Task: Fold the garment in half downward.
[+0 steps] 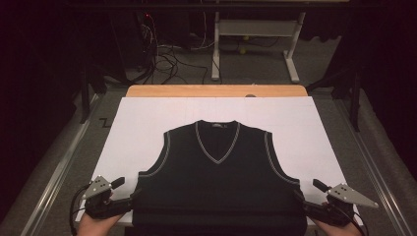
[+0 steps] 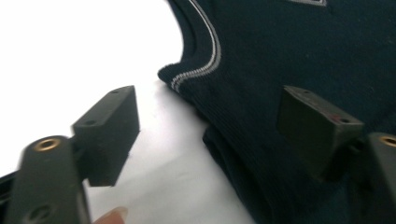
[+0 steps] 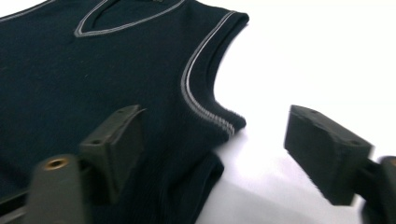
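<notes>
The setting is identified as a lab or recording workspace rather than a home. A wooden table (image 1: 216, 91) is covered by a plain white sheet (image 1: 147, 123), and the surroundings are kept dark. On the far side, loose cables (image 1: 164, 56) are seen lying on a grey carpeted floor (image 1: 255, 64), beside the white metal frame of a second desk (image 1: 255, 29). Metal rails (image 1: 54, 172) are fitted along the left and right of the table.
</notes>
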